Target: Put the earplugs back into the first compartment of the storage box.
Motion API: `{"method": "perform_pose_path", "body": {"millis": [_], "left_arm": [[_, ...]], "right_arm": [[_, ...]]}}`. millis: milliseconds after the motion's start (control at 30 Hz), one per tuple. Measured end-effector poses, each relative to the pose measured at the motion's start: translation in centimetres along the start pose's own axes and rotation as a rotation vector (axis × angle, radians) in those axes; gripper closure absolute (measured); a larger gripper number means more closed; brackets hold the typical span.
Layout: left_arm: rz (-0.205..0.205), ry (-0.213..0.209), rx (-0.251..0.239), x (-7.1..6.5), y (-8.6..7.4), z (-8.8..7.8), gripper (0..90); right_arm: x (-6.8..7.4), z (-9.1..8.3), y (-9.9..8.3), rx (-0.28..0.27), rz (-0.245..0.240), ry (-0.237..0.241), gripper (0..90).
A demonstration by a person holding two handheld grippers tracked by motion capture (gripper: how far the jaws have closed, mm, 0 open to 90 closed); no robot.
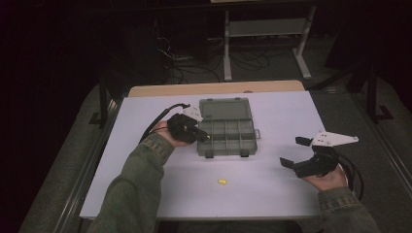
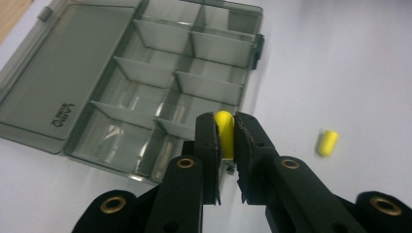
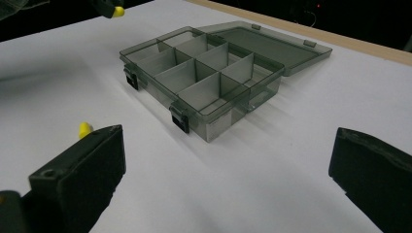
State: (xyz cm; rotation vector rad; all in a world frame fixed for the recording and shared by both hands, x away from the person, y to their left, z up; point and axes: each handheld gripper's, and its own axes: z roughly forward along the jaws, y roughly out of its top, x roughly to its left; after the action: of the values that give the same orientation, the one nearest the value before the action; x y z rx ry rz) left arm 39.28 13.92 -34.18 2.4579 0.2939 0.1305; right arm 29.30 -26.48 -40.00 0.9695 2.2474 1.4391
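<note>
My left gripper point(image 2: 224, 127) pinches a yellow plug point(image 2: 223, 131) right at the organizer's near edge.

In the left gripper view, low in the centre of the frame, my jaws clamp the plug upright by its sides, so its rounded tip pokes clear and I can see where it will drop. The grey compartment box point(image 1: 226, 131) sits mid-frame in the high view, lid point(image 1: 224, 108) folded flat behind it, every cell exposed for loading. A second yellow plug point(image 1: 222, 181) lies loose on the white table point(image 1: 272, 194), lower centre, waiting its turn. My right gripper point(image 1: 297, 151) rests at the right of the frame, jaws spread wide and empty, parked out of the way.
</note>
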Motion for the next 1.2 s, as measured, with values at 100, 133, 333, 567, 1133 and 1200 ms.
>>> {"method": "perform_pose_path", "body": {"millis": [100, 133, 333, 567, 1133, 1200], "left_arm": [[-0.018, 0.015, -0.005, 0.6, -0.2, 0.0, 80.6], [-0.032, 0.024, -0.006, 0.9, -0.4, 0.1, 80.6], [-0.053, 0.035, -0.032, 1.8, -0.4, 0.2, 80.7], [-0.057, 0.070, -0.005, 3.1, 0.3, 0.2, 80.6], [-0.127, 0.102, 0.075, 6.1, -0.5, 4.5, 80.6], [-0.134, 0.106, 0.076, 6.2, -0.5, 4.7, 80.6]], "right_arm": [[0.0, 0.0, 0.0, 0.003, 0.000, 0.000, 0.0], [0.0, 0.0, 0.0, 0.003, 0.000, 0.001, 0.0], [0.0, 0.1, 0.0, 0.005, 0.000, 0.003, 0.0], [0.0, 0.1, 0.0, 0.005, -0.002, 0.004, 0.0], [0.0, 0.1, -0.2, 0.010, -0.004, 0.014, 0.0], [0.0, 0.1, -0.2, 0.009, -0.004, 0.015, 0.0]]}}
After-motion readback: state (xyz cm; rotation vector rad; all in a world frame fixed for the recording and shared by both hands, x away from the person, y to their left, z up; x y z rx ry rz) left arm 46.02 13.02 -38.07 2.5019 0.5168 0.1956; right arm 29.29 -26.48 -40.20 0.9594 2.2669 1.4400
